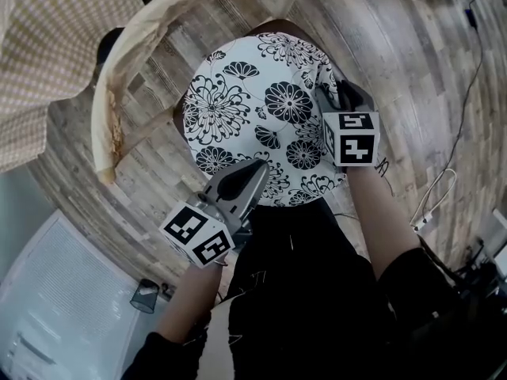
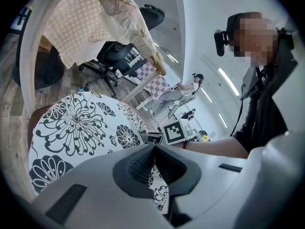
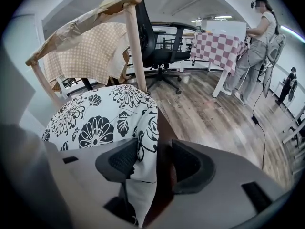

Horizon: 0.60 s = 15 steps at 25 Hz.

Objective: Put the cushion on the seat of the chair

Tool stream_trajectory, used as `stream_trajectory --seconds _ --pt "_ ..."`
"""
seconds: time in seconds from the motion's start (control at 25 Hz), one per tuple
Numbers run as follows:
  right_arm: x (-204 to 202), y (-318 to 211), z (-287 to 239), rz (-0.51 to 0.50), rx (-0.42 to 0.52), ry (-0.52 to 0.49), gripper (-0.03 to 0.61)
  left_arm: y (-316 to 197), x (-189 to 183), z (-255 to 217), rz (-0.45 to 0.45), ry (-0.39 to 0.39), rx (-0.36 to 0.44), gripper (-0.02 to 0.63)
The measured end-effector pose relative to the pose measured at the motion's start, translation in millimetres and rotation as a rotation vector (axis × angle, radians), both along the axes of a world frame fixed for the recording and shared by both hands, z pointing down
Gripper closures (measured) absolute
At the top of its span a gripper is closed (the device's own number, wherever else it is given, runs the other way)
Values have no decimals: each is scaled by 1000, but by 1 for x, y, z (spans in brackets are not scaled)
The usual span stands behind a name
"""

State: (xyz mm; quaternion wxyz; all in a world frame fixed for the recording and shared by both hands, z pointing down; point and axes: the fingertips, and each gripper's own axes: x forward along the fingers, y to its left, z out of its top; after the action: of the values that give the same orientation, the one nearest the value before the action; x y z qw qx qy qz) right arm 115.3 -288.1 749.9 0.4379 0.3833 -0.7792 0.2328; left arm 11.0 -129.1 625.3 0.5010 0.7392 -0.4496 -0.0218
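a checked cloth (image 1: 40, 62) hangs over the chair (image 1: 107, 93) at its curved pale backrest, far left, while the flowered cushion (image 1: 253, 109) already lies flat on the chair's seat (image 3: 164, 137), in front of that backrest. at the chair's front edge the left gripper (image 1: 255, 171) is closed down to a slit, and patterned fabric shows in the slit, so it appears to be pinching the cushion's near hem. at the chair's right side the right gripper (image 1: 337, 93) stands with its jaws wide apart. the cushion's side edge hangs loose between them, brushing one pad at most and not squeezed. beside that edge a dark strip of the seat shows bare. the placing looks all but done, and the step in hand reads as letting go cleanly. the right gripper would do best to back straight off the chair's side so that neither pad hooks the hem. the left gripper should open fully before it lifts, as any pull while pinched would drag the cushion toward the chair's front. a light inward nudge could then cover the bare strip if the cushion sits off centre.
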Motion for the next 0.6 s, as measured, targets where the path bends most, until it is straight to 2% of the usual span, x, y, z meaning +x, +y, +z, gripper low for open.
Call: stream_trajectory --seconds 0.12,0.32,0.6 --pt "2 -1 0 8 8 -3 348 1 1 0 0 0 0 598" --pt "2 -3 -6 -22 52 1 345 2 3 -2 4 2 3 598" --pt "13 -8 -16 4 73 29 345 0 1 -15 2 -18 21 598"
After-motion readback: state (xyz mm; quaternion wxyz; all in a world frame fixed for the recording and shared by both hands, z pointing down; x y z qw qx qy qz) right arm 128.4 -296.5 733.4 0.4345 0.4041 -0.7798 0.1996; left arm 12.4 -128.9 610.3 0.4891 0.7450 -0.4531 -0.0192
